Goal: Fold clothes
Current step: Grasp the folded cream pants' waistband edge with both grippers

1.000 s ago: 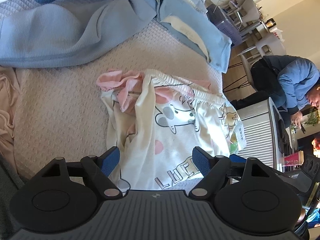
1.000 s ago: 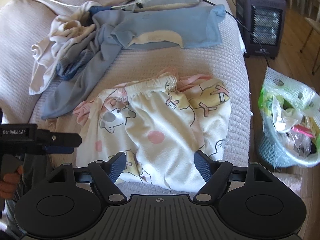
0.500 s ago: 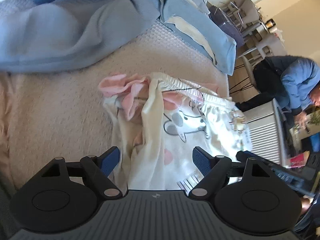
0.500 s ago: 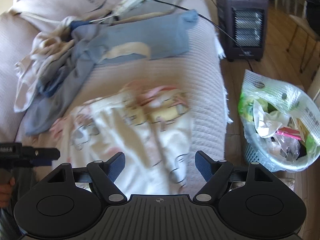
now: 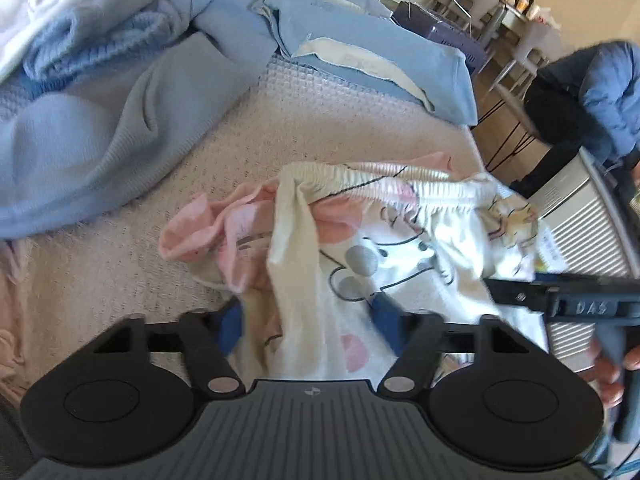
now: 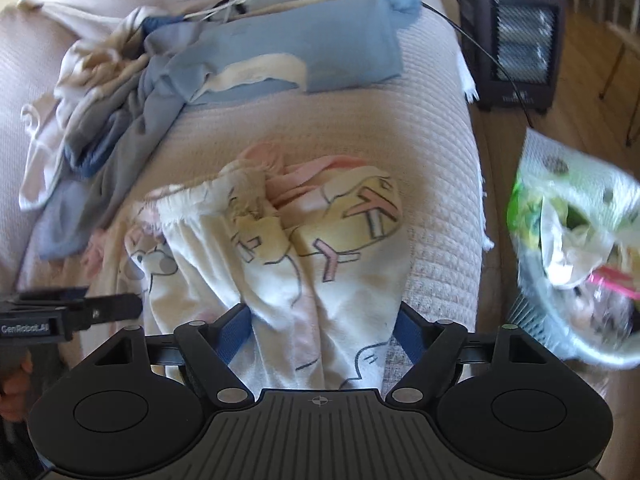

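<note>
White pyjama pants [image 5: 360,240] with cartoon prints and pink lining lie bunched on the pale waffle bedspread [image 5: 100,280], elastic waistband at the far end. My left gripper [image 5: 308,326] straddles their near edge; its jaws are closing with a ridge of fabric between the blue pads. In the right wrist view the same pants [image 6: 280,248] run under my right gripper [image 6: 322,332]. Its jaws are closing slightly around a wide fold of the cloth. Each gripper shows in the other's view: the right gripper [image 5: 560,300] with a hand on it, the left gripper [image 6: 80,312] at the left edge.
Blue and grey garments [image 5: 100,140] are heaped at the far side of the bed, with a flat blue top [image 6: 300,52] beside them. A dark heater [image 6: 516,36] and a lined waste basket [image 6: 576,240] stand on the floor right of the bed. A seated person [image 5: 608,92] is beyond.
Both grippers came down and forward onto the pants' near edge. The left jaws narrowed around the cloth and the wrist rolled. The pants bunched up toward the waistband.
</note>
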